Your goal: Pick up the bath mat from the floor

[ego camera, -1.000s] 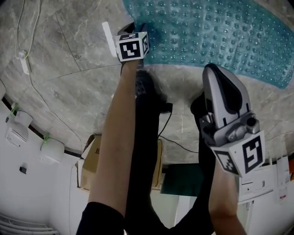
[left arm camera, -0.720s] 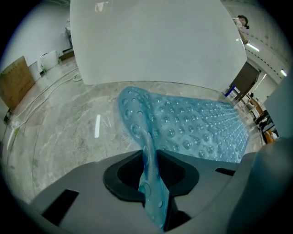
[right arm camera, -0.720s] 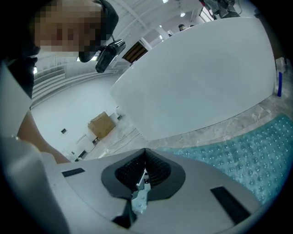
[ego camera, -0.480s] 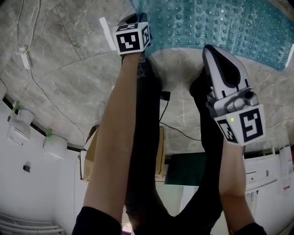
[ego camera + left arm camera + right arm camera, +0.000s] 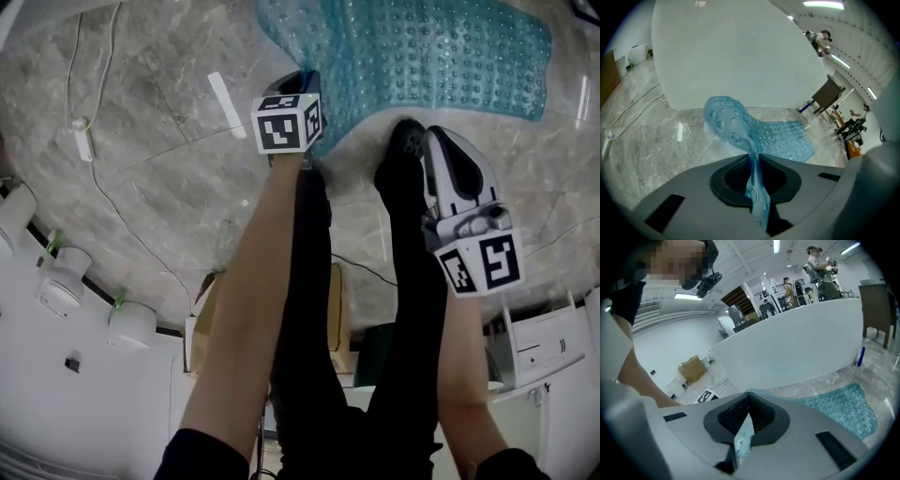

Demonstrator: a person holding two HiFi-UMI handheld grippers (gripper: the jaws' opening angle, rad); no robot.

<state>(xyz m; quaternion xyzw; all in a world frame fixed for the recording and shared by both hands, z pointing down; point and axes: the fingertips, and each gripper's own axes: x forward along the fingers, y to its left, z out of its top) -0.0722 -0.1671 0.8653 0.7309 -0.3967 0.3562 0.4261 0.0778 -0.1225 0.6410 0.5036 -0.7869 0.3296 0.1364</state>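
The teal studded bath mat (image 5: 431, 56) lies on the marble floor at the top of the head view. Its near left corner curls up off the floor into my left gripper (image 5: 302, 84). In the left gripper view the mat (image 5: 778, 136) runs as a folded strip between the jaws of the left gripper (image 5: 754, 180), which are closing and pinch it. My right gripper (image 5: 433, 133) is at the mat's near edge. In the right gripper view a pale flap of the mat (image 5: 839, 406) is nipped in the right gripper (image 5: 745, 425).
The person's black-clad legs (image 5: 319, 309) stand between the two arms. A white cable with a power strip (image 5: 82, 141) crosses the floor at the left. A cardboard box (image 5: 211, 319) sits behind. A curved white partition (image 5: 740, 47) rises beyond the mat. People (image 5: 820, 268) stand far off.
The mat's near left corner has come up off the floor in the left gripper. The right gripper has moved up to the mat's near edge, and the view has shifted.
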